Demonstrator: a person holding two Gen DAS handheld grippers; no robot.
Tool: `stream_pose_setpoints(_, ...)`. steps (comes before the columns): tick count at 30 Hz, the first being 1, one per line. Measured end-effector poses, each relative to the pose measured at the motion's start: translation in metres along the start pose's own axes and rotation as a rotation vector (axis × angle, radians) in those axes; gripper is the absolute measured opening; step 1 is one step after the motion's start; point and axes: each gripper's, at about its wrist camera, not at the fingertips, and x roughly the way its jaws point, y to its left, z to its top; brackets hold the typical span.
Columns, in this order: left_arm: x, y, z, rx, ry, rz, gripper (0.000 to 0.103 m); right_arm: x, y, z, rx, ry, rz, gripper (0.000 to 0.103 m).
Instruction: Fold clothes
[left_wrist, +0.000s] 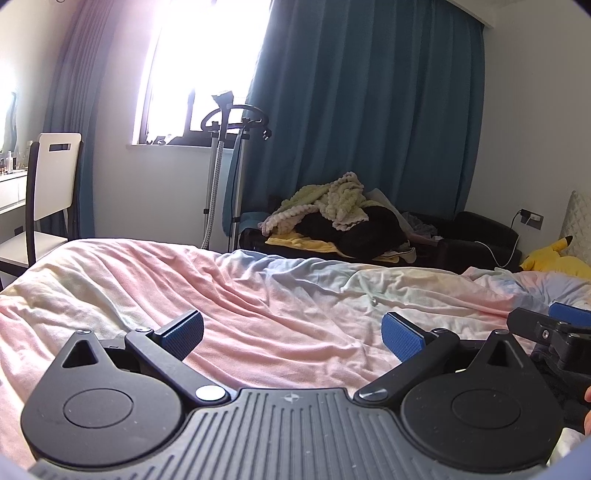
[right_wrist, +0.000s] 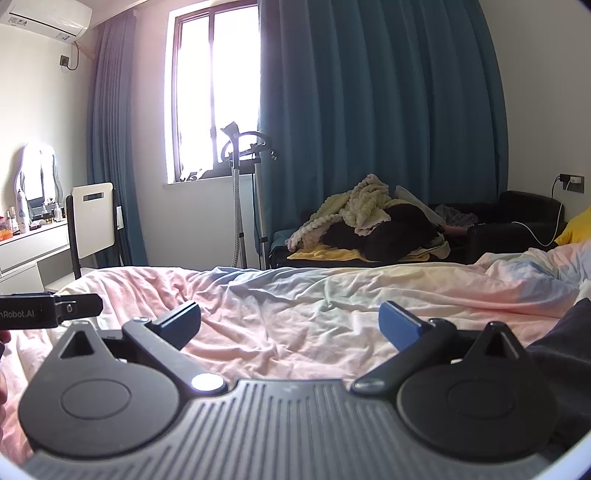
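Both tools hover low over the bed (left_wrist: 258, 295), side by side, and both look across it toward the curtain (left_wrist: 369, 110). The left tool (left_wrist: 291, 334) has its jaws spread wide with nothing between them. The right tool (right_wrist: 290, 325) is the same: jaws wide apart, holding nothing. In the left view the right tool shows at the right edge; in the right view the left tool shows at the left edge, so they are near each other.

The bed carries a wrinkled pink and pale sheet (right_wrist: 295, 295). The garment to fold seems to be the dark cloth (right_wrist: 565, 350) at the right edge of the right view, just beside the right tool. Only a small part of it shows, so I cannot tell its kind or how it lies. A pile of clothes (right_wrist: 369, 221) rests on the black sofa (right_wrist: 517, 221) behind the bed, well apart from both tools.

I judge that the step in hand is to reach for the garment, and folding is not yet begun. To do it well, turn both tools toward the dark cloth so the cameras see it first. Then take it at two corners or at the shoulders, one tool on each, pinching only the cloth and not the sheet under it. Spread it flat on the bed before any fold.
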Motion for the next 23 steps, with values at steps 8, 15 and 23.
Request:
stream_pose_setpoints(8,0.0009,0.0000,0.0008,0.005,0.000,-0.003,0.103,-0.0007,0.0044,-0.0010,0.000,0.002,0.001,0.103)
stream_pose_setpoints(15,-0.0001,-0.0005,0.0011,0.009,0.001,-0.004,0.103,-0.0014,0.0044,-0.0010,-0.005,0.001,-0.002,0.103)
stream_pose_setpoints(23,-0.0003,0.0012,0.0016,0.001,0.003,-0.003,0.103,-0.0002,0.0027,-0.0007,-0.009,0.000,-0.003,0.103)
